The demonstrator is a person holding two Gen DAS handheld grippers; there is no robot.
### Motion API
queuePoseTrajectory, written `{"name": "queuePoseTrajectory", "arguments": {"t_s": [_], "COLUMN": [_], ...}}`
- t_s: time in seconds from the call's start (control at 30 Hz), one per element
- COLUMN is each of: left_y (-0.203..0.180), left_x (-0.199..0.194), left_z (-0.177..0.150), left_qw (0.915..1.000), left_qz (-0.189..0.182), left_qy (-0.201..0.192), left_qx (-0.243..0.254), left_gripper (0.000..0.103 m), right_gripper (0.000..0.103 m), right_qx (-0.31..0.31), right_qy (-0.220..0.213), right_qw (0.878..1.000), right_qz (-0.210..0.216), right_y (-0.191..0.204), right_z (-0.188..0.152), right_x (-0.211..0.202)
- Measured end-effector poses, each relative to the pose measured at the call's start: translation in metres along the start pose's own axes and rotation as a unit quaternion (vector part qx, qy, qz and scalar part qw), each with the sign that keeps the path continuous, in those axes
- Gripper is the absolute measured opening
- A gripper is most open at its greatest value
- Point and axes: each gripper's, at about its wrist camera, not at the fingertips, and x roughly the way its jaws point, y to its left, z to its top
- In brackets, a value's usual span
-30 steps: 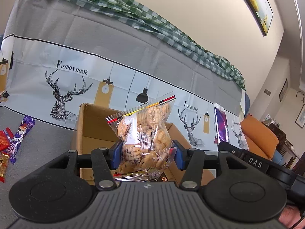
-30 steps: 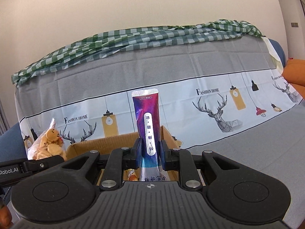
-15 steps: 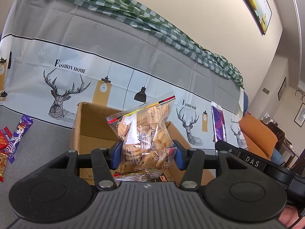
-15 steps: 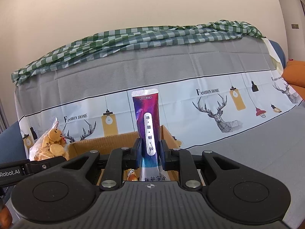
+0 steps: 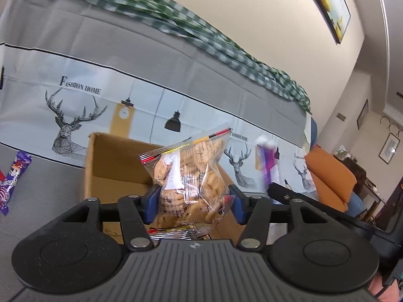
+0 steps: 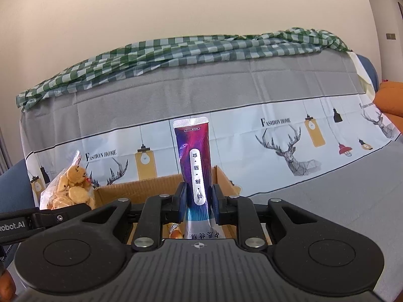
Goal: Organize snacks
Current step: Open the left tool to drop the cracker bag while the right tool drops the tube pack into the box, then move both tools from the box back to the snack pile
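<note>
- Standing open on the grey printed cloth, the cardboard box [image 5: 113, 166] sits below both snacks.
- Left hand-held gripper [image 5: 192, 202]: jaws opening, the clear bag of biscuits [image 5: 191, 173] upright between them, pads no longer squeezing it.
- Right hand-held gripper [image 6: 197, 202]: jaws opening, the purple snack pouch [image 6: 195, 161] upright between them, seemingly untouched.
- Loose wrappers [image 5: 12, 178] lie at the cloth's left edge.

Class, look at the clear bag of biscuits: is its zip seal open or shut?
Shut. The bag of biscuits has its coloured seal strip running as one flat, unbroken line across the top, with no gaping mouth and the biscuits all inside.
</note>
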Motion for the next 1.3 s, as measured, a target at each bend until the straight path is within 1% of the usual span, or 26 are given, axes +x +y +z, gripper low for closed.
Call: {"name": "queuePoseTrajectory", "arguments": {"t_s": [0.03,0.07,0.1,0.2,0.4,0.5,0.6,0.7,0.83,0.87,0.93,0.97,1.03,1.07,1.1,1.2,1.3], "left_y": [-0.001,-0.002,-0.002,0.000,0.000,0.000,-0.002,-0.003,-0.002,0.000,0.003,0.006,0.013,0.017,0.023,0.039,0.062], "left_x": [0.000,-0.001,-0.001,0.000,0.000,-0.001,-0.003,-0.004,-0.007,-0.008,-0.012,-0.015,-0.021,-0.025,-0.028,-0.034,-0.032], "left_z": [-0.001,-0.001,0.000,0.000,0.000,0.000,-0.001,-0.001,-0.001,-0.001,0.002,0.004,0.007,0.008,0.011,0.028,0.053], "left_qw": [1.0000,1.0000,1.0000,1.0000,1.0000,0.9999,0.9997,0.9994,0.9988,0.9987,0.9984,0.9983,0.9979,0.9977,0.9972,0.9939,0.9872], "left_qz": [0.000,0.002,0.002,0.004,0.009,0.013,0.015,0.017,0.021,0.022,0.029,0.033,0.044,0.050,0.061,0.093,0.132], "left_qy": [-0.001,-0.003,-0.003,-0.003,-0.004,-0.007,-0.016,-0.023,-0.026,-0.026,-0.025,-0.022,-0.016,-0.013,-0.006,0.024,0.063], "left_qx": [0.003,0.006,0.006,-0.001,0.001,0.005,0.011,0.021,0.036,0.037,0.042,0.043,0.044,0.044,0.043,0.056,0.064], "left_gripper": [0.070,0.070,0.070,0.070,0.070,0.068,0.063,0.055,0.038,0.036,0.028,0.026,0.024,0.024,0.023,0.023,0.023], "right_gripper": [0.032,0.042,0.047,0.050,0.051,0.051,0.051,0.051,0.051,0.051,0.051,0.051,0.050,0.046,0.039,0.029,0.028], "right_qx": [0.000,0.001,0.002,0.002,-0.002,-0.004,-0.004,-0.006,-0.006,-0.005,-0.003,-0.002,0.000,0.001,0.001,0.003,-0.002], "right_qy": [0.001,0.000,-0.002,-0.002,0.000,0.001,0.001,0.003,0.003,0.003,0.002,0.003,0.003,0.002,0.002,0.004,0.005], "right_qw": [1.000,1.000,1.000,1.000,1.000,1.000,1.000,1.000,1.000,1.000,1.000,1.000,1.000,1.000,1.000,0.999,0.998], "right_qz": [-0.002,-0.004,-0.005,-0.005,-0.003,-0.003,-0.002,-0.001,0.000,0.001,0.005,0.007,0.013,0.016,0.020,0.042,0.064], "right_y": [-0.001,-0.001,-0.002,-0.002,0.001,0.002,0.003,0.005,0.011,0.013,0.019,0.021,0.030,0.035,0.040,0.058,0.080], "right_z": [0.001,0.002,0.002,0.002,0.003,0.002,0.002,0.001,0.001,0.001,0.000,0.000,-0.002,-0.003,-0.003,-0.007,-0.010], "right_x": [0.001,0.000,0.000,-0.001,0.000,0.001,0.001,0.002,0.003,0.003,0.004,0.003,0.003,0.003,0.003,0.003,0.001]}}
